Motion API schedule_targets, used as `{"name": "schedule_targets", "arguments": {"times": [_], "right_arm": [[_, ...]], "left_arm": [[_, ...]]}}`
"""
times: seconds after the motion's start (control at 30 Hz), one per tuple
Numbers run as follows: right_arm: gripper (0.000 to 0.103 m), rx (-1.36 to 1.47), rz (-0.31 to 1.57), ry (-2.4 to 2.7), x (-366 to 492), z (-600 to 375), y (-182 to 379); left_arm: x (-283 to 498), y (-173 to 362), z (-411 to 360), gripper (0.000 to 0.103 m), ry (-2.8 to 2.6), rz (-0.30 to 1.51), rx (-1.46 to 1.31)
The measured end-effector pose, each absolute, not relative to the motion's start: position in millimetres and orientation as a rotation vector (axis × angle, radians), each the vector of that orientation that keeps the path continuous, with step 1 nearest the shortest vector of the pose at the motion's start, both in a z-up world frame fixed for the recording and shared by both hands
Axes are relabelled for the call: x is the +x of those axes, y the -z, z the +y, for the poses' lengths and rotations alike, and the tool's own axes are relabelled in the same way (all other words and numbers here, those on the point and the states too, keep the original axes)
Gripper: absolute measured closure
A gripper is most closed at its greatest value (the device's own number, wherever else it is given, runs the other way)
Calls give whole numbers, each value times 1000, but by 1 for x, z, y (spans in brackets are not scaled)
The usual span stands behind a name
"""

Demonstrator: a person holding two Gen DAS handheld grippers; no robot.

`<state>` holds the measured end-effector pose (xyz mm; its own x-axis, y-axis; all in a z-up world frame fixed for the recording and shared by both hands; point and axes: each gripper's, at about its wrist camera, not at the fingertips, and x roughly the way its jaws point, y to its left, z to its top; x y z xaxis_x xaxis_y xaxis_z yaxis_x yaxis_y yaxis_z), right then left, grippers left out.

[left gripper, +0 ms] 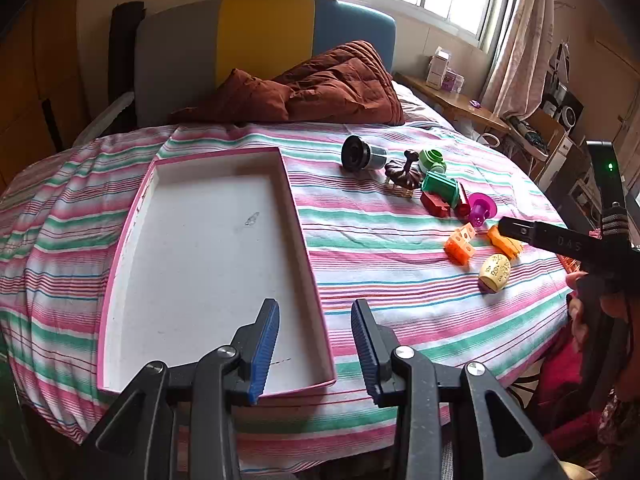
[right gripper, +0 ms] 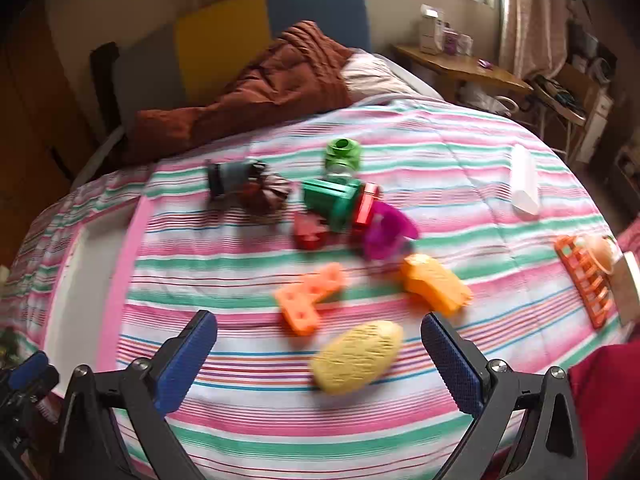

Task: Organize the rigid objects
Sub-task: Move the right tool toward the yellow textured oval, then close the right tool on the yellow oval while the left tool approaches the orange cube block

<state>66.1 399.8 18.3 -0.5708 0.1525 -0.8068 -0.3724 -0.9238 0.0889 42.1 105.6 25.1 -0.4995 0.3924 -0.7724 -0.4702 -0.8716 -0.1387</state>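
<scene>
Hovering my right gripper [right gripper: 318,364] spread wide & empty over the yellow egg toy [right gripper: 357,357] on the striped bedspread [right gripper: 440,168], left gripper [left gripper: 316,350] part-open w/ nothing near the empty pink-rimmed tray [left gripper: 312,264] for drop-offs

Left claw [left gripper: 315,350] empty, jaws partly apart, right claw [right gripper: 319,364] spread wide, empty
</scene>
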Motion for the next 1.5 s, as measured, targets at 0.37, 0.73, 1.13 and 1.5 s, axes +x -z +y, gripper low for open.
{"name": "schedule_targets", "arguments": {"times": [0.37,0.73,1.13,1.5], "right_arm": [[38,-1469,526,-2453,73,433,20],[60,-1529,386,-2492,48,452,25],[44,-1582,500,-2500,62,445,20],[62,-1439,441,-2451,55,496,21]], "left_arm": [[40,-13,142,65,-2209,138,-1241],[39,-13,150,52,-2154,100,-1249],[40,-11,168,41,-2123,127,-1242],[38,-4,182,41,-2095,129,-1287]]}}
